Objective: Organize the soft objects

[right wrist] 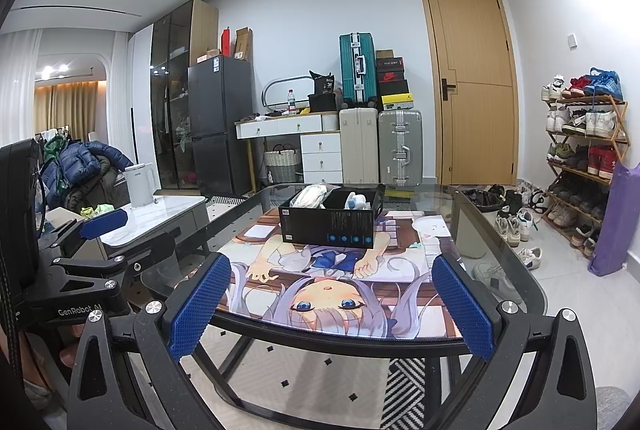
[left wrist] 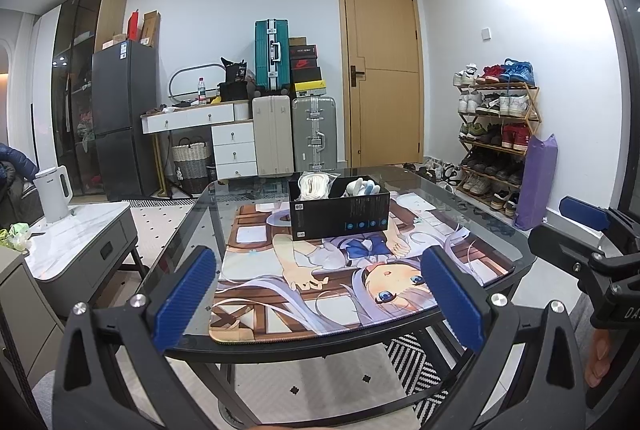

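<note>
Blue-padded left tongs (left wrist: 318,300) and right tongs (right wrist: 330,304) wide apart, empty

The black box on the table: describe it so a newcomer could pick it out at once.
Start at the glass table with the big anime-print mat. At the mat's far end stands an open-topped black box with a row of small blue icons along its near side. It is the only container on the table, with a cream-white bundle in its left part and a blue-and-white soft item in its right.
</note>
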Available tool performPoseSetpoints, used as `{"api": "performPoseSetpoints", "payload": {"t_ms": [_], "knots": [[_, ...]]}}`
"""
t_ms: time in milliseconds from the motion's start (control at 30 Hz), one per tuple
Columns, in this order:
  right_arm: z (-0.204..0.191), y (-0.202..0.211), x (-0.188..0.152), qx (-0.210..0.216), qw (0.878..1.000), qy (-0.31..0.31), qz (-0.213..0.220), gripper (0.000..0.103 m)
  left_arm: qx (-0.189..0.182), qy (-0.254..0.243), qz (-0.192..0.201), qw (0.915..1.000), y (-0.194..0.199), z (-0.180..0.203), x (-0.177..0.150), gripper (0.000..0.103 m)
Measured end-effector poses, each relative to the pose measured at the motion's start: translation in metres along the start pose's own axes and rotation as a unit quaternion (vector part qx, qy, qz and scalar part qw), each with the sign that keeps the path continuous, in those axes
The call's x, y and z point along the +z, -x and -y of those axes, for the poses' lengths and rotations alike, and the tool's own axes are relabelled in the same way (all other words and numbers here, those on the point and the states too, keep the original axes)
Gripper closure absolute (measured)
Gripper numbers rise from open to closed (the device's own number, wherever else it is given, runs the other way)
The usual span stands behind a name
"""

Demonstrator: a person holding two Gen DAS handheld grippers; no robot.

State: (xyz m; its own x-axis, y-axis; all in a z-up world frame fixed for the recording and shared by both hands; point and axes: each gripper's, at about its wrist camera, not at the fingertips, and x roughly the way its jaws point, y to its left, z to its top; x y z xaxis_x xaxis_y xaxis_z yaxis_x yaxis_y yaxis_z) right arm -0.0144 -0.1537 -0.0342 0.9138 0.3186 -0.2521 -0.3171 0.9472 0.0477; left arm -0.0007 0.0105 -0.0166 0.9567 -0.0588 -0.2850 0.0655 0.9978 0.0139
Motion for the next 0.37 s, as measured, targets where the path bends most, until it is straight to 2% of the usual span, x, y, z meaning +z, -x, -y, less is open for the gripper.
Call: {"api": "performPoseSetpoints", "payload": {"t_ms": [367], "knots": [[0.0000, 0.0001, 0.0005, 0.000, 1.000, 0.000, 0.000, 0.001, 0.002, -0.001, 0.001, 1.0000, 0.0010, -0.0001, 0.0004, 0.000]]}}
